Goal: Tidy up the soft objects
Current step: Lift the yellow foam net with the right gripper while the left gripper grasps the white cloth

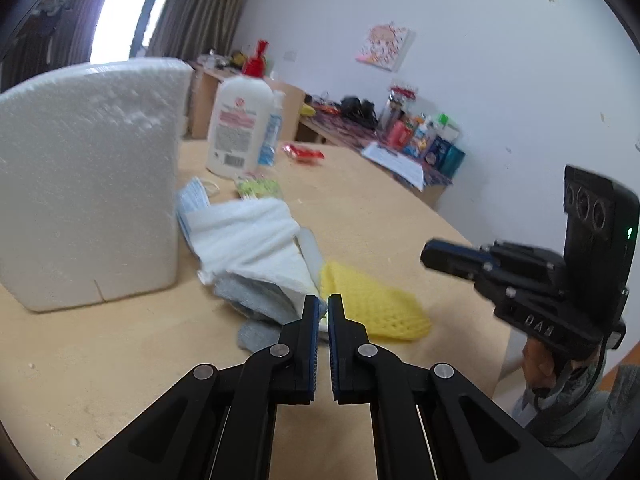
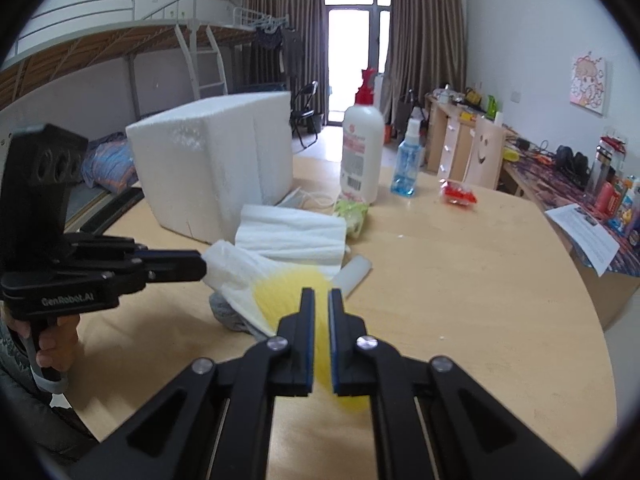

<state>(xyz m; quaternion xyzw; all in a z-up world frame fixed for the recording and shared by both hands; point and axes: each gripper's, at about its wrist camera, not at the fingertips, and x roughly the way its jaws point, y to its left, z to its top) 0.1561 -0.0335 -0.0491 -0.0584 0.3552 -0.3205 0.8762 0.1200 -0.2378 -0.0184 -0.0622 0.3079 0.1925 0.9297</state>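
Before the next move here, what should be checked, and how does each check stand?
1. Left gripper holds the white sheet: ok, jaws nearly closed at its edge.
2. Right gripper holds the yellow cloth: cannot tell. It is a blur between the jaws in the right view, but lies on the table in the left view.
3. Sheet free of other items: not ok, it overlaps a grey sock.
4. Foam box open on top: cannot tell.
5. Grippers apart: ok.
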